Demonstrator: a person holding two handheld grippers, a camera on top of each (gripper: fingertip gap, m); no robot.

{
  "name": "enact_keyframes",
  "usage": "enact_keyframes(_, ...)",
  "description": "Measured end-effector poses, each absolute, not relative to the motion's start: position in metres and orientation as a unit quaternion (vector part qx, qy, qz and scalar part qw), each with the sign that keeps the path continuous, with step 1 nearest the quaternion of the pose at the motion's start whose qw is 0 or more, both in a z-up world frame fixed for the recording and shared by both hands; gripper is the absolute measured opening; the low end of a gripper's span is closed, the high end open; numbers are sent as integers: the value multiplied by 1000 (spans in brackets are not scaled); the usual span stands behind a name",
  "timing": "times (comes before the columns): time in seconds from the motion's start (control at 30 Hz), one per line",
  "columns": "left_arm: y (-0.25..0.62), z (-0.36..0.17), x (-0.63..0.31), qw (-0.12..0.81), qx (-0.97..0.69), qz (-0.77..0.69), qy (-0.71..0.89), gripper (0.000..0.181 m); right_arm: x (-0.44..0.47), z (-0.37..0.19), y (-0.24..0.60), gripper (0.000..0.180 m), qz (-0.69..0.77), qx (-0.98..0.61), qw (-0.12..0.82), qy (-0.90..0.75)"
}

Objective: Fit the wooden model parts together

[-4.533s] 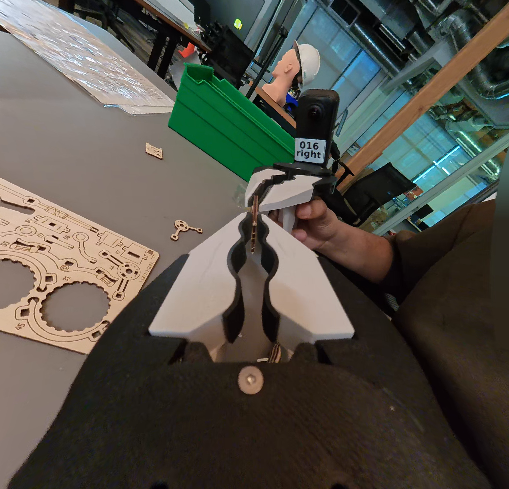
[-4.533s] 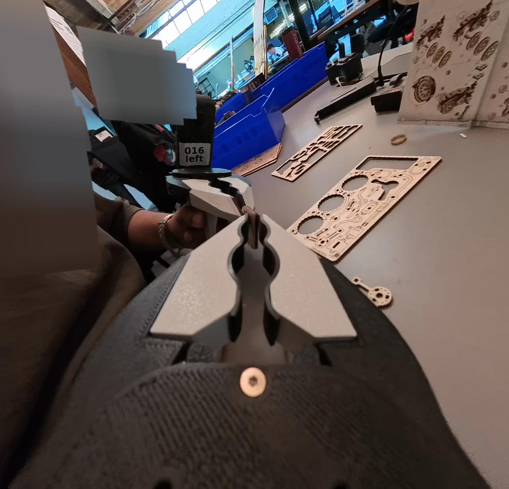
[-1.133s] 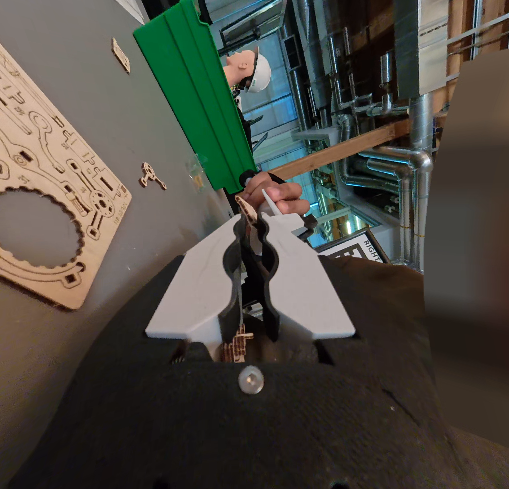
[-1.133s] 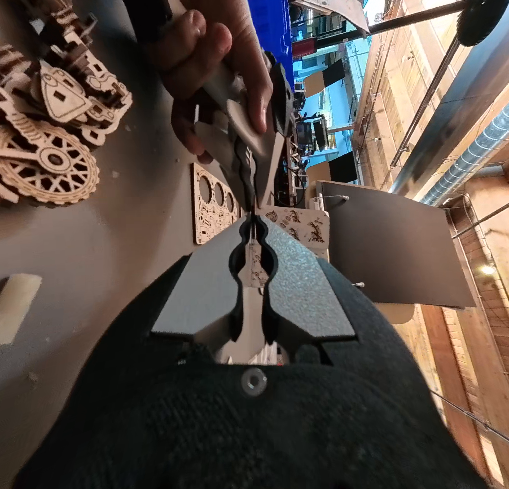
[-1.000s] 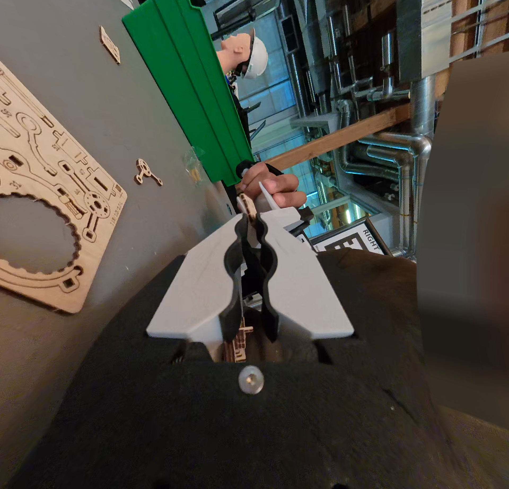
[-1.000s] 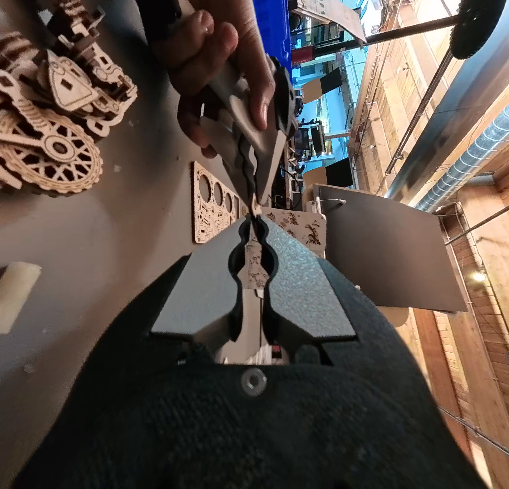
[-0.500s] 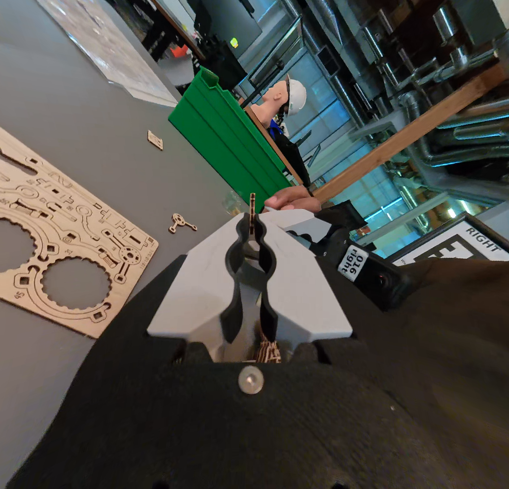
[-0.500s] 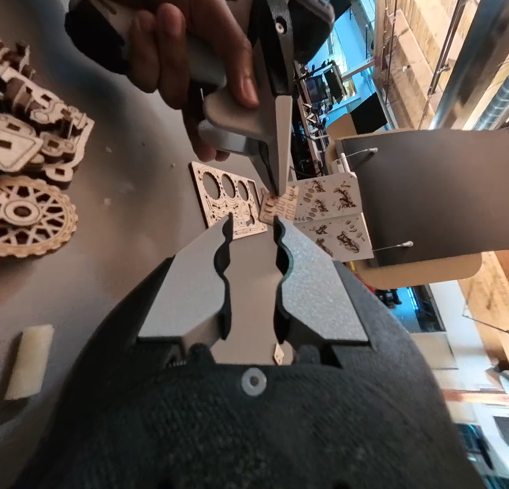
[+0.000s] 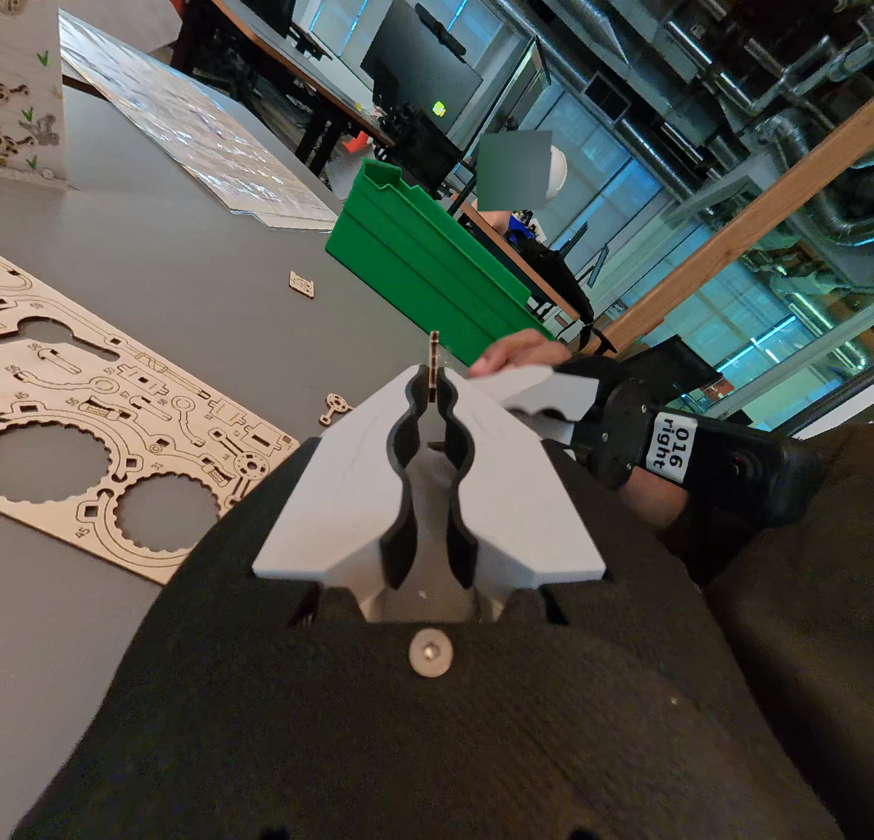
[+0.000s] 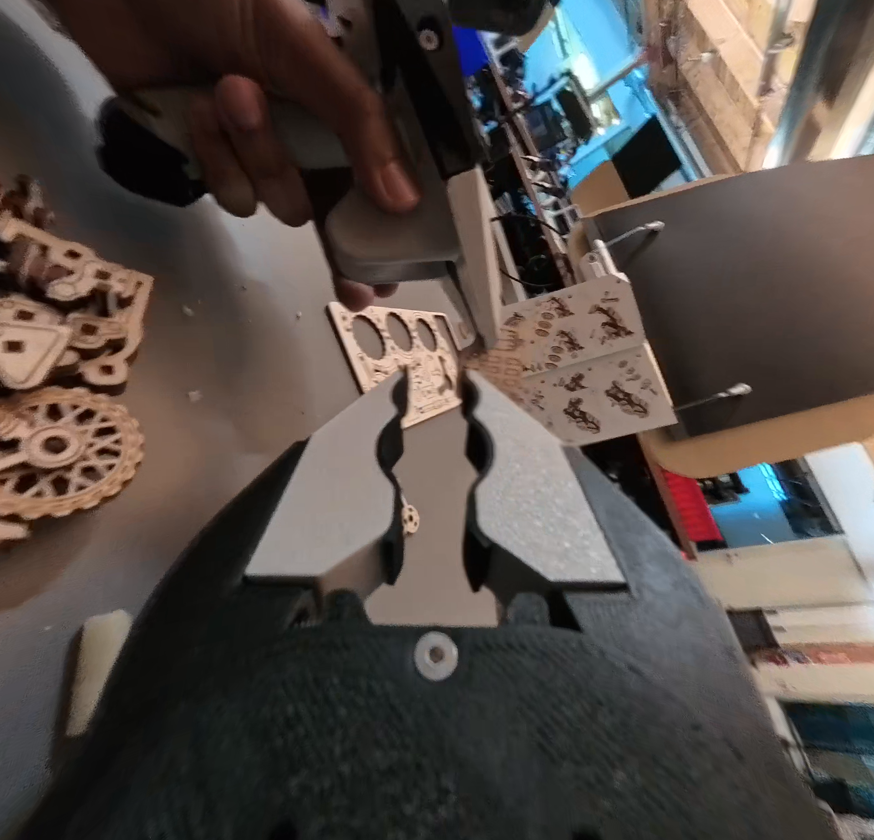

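Since half a second ago my right gripper (image 10: 432,382) has pulled away from the left one and stands released, with nothing between its spread fingers; only the table and a small loose wooden key (image 10: 410,519) show through the gap. My left gripper (image 9: 432,376) is clenched on a thin wooden part (image 9: 433,356), held edge-on and upright so that its top sticks out above the fingertips. From the right wrist view I see that same part (image 10: 492,361) as a blurred slotted plate at the tip of the left gripper, which a hand (image 10: 246,65) holds from above. From the left wrist view the right gripper (image 9: 525,387) lies just beside my fingers, off to the right, tilted on its side. On the grey table (image 9: 189,269) lie a punched-out sheet (image 9: 109,439) on the left, the key (image 9: 334,407) near the left gripper, a small scrap (image 9: 301,284) farther off, and a green bin (image 9: 425,264) behind. A half-built wooden model (image 10: 52,392) with a gear wheel sits at the left of the right wrist view, well apart from both grippers.
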State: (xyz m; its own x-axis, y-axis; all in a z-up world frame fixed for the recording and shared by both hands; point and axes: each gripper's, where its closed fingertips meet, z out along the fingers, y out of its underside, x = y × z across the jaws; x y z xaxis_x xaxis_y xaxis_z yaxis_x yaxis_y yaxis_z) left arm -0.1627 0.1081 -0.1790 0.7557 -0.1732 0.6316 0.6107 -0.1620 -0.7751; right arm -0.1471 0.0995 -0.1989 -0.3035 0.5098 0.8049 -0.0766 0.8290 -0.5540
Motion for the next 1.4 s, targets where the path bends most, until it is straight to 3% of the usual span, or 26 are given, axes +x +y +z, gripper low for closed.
enact_keyframes(0.07,108,-177,-164,631,-693,-310,-158,1,-143,-203,93,7,266,-129,556,-777)
enact_keyframes(0.3,109,-181,-162,623,-698,-315,-160,1,-148,-191,103,33,267,-158,579,-754)
enact_keyframes(0.47,109,-177,-158,615,-671,-367,-192,1,-148,-195,96,32,247,-129,590,-758)
enact_keyframes(0.6,108,-174,-161,618,-657,-381,-203,1,-145,-199,89,12,262,-129,567,-770)
enact_keyframes(0.87,106,-168,-161,639,-649,-371,-183,1,-149,-173,102,24,357,-226,563,-710)
enact_keyframes(1.0,103,-158,-160,646,-613,-418,-181,1,-152,-156,117,28,526,-369,448,-622)
enact_keyframes(1.1,102,-157,-159,637,-599,-449,-182,0,-149,-158,114,14,621,-416,320,-583)
enact_keyframes(1.27,101,-151,-148,639,-595,-462,-154,0,-147,-159,108,17,699,-451,169,-529)
enact_keyframes(1.4,100,-149,-147,640,-591,-468,-150,0,-143,-155,102,4,729,-444,108,-510)
